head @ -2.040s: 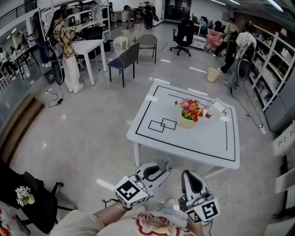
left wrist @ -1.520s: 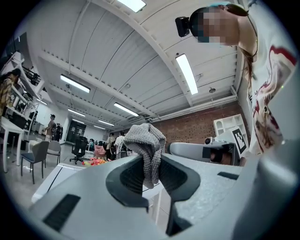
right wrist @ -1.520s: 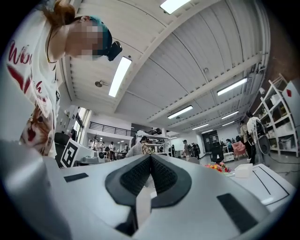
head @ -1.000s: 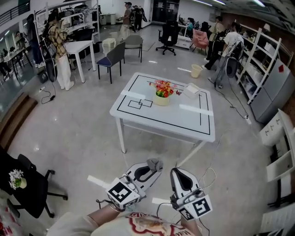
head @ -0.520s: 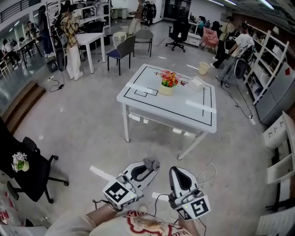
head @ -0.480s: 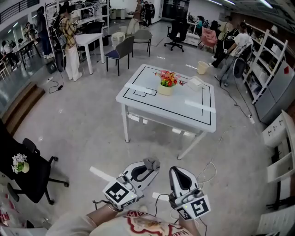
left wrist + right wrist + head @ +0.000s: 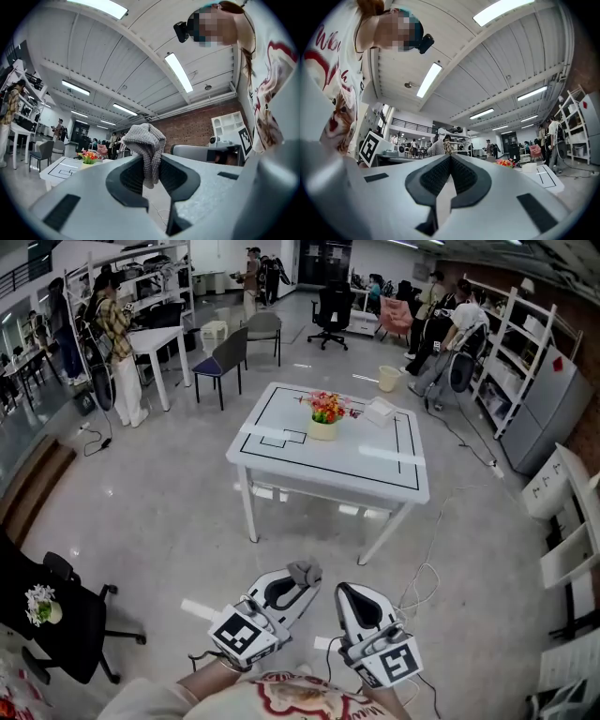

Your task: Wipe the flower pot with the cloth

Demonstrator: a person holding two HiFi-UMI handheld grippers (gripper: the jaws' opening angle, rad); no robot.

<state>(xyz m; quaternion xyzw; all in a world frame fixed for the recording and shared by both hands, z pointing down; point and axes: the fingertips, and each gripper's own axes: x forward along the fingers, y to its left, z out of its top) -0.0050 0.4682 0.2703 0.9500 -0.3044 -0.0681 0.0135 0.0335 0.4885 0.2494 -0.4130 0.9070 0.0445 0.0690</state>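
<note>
The cream flower pot (image 7: 323, 429) with red and yellow flowers stands upright on the white table (image 7: 309, 465), far ahead of both grippers. My left gripper (image 7: 303, 576) is shut on a grey knitted cloth (image 7: 304, 570), which bunches above the jaw tips in the left gripper view, cloth (image 7: 147, 139). The pot (image 7: 87, 162) shows small and distant at the left of that view. My right gripper (image 7: 343, 592) is shut with nothing in it, jaws meeting at the tip (image 7: 450, 158). Both grippers hang low, near my body, over the floor.
A white box (image 7: 380, 411) lies on the table behind the pot. Black tape lines mark the tabletop. A white cable (image 7: 424, 579) trails on the floor by the table's right leg. A black office chair (image 7: 56, 615) stands at the left. Chairs, shelves and several people fill the room behind.
The table sits smaller and higher in the head view than two seconds ago. Both grippers stay low before my body, the left one still holding the cloth.
</note>
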